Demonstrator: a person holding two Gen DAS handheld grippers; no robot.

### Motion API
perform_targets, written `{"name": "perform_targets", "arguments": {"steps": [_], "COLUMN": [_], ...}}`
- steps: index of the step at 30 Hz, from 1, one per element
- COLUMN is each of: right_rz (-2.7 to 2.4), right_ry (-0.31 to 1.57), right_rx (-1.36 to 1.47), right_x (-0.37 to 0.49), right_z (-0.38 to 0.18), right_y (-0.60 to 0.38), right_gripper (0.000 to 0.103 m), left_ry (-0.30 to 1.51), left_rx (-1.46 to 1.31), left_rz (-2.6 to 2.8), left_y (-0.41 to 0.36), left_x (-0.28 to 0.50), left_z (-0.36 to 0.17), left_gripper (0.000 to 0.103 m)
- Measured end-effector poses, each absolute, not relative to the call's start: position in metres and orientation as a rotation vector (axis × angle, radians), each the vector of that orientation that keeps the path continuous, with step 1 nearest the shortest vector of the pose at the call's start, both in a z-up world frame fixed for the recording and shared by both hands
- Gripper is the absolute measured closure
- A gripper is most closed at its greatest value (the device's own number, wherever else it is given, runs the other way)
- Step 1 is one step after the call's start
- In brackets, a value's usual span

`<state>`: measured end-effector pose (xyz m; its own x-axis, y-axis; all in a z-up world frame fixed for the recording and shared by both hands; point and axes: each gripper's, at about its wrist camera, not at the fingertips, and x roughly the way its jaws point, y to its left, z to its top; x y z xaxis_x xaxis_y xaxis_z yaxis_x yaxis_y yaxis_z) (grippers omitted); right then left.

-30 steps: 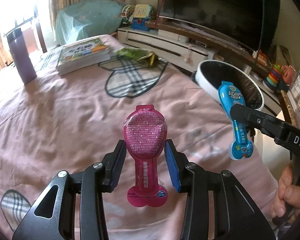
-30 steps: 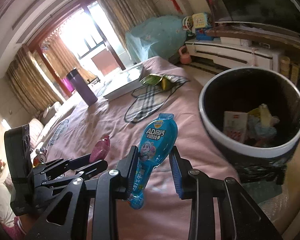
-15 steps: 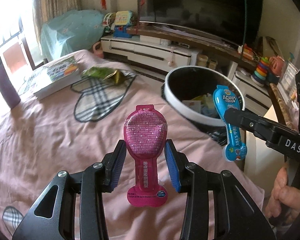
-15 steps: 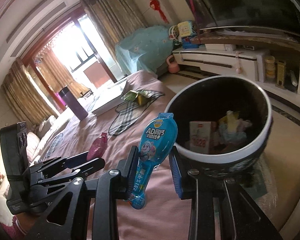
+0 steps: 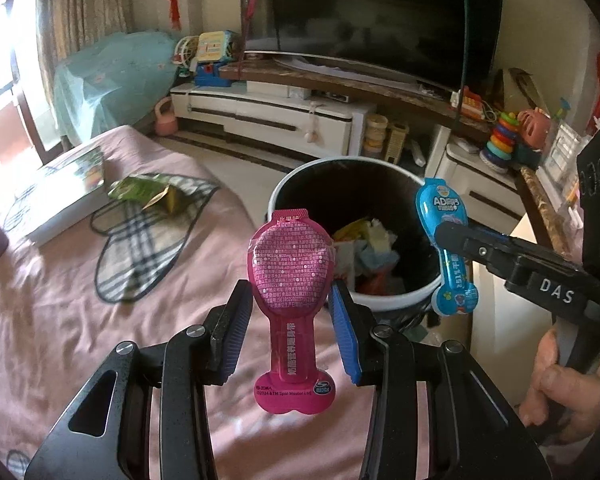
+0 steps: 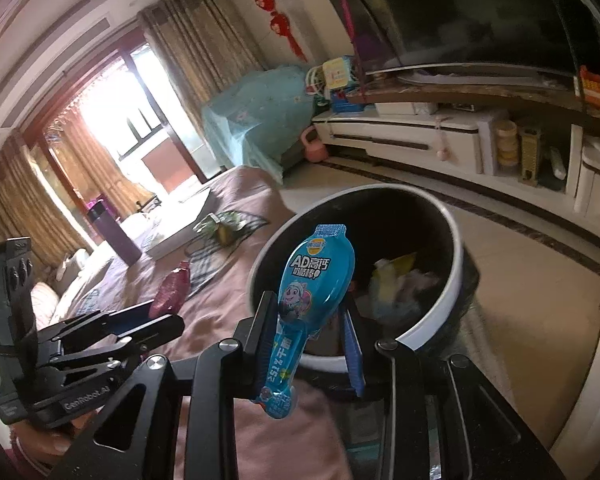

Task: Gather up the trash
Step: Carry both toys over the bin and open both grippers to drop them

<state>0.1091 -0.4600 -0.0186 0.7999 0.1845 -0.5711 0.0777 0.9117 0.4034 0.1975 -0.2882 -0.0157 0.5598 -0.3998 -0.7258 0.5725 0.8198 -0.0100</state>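
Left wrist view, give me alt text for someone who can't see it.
The left hand-held gripper holds a pink snack wrapper upright over a pink bedspread, beside a white-rimmed trash bin with litter inside. At right, the right hand-held gripper holds a blue wrapper at the bin's rim.

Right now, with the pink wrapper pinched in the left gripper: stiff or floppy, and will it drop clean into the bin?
The pink wrapper stands upright above the left gripper, so probably fairly stiff. It looks thin and flat, likely very light; it may flutter rather than drop straight. Its glossy film could be slippery, and the bin lies ahead, not yet underneath.
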Motion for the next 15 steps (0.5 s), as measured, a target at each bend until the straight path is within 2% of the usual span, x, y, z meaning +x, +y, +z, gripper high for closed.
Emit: {"name": "perform_targets", "arguments": {"steps": [15], "right_rz": [0.032], "right_ry": [0.686], "right_rx": [0.399], "right_x": [0.139], "right_z": [-0.023], "right_y": [-0.487], "right_gripper": [0.072], "left_ry": [0.814], "left_rx": [0.269], "left_rz": [-0.604], "left_y": [-0.333], "left_x": [0.223], "left_z": [-0.019], "left_gripper": [0.064]}}
